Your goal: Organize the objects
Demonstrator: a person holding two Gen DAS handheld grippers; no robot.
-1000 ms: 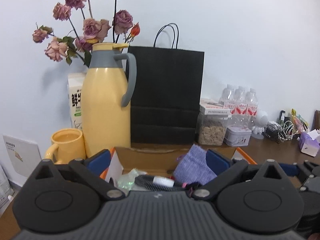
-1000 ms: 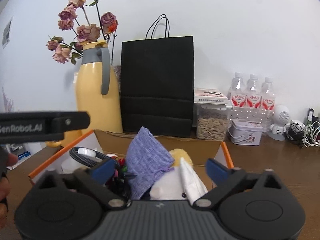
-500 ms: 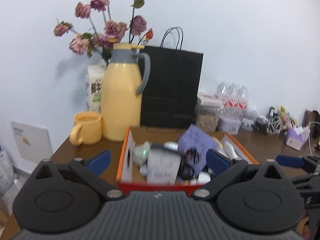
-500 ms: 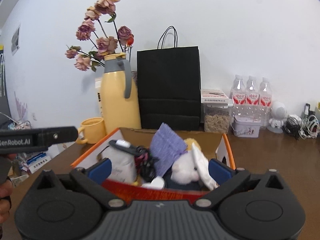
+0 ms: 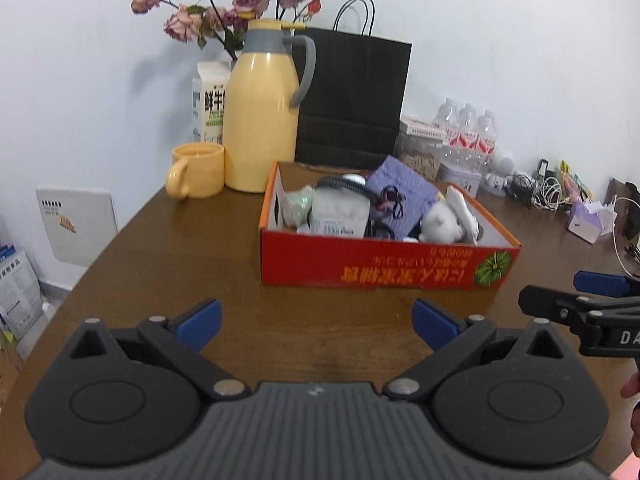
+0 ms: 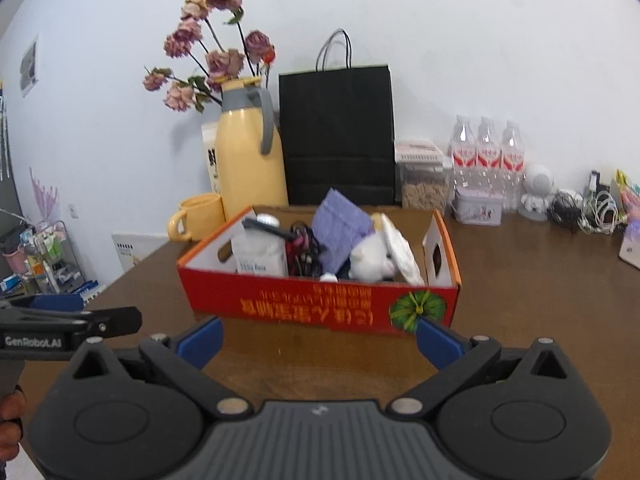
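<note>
I am seeing a yellow thermos jug (image 5: 262, 120) with a grey handle standing at the back of the brown table (image 5: 168, 264), with a yellow mug (image 5: 198, 176) sitting just beside it on its left. Dried roses (image 5: 236, 4) are rising behind the jug, next to a milk carton (image 5: 210, 104). A black paper bag (image 5: 356, 96) is standing against the white wall (image 5: 500, 32). To its right, a clear container of grain (image 6: 424, 184) is sitting beside three water bottles (image 6: 486, 156) and a small tin (image 6: 478, 208). Tangled cables (image 6: 588, 210) are lying farther right.
</note>
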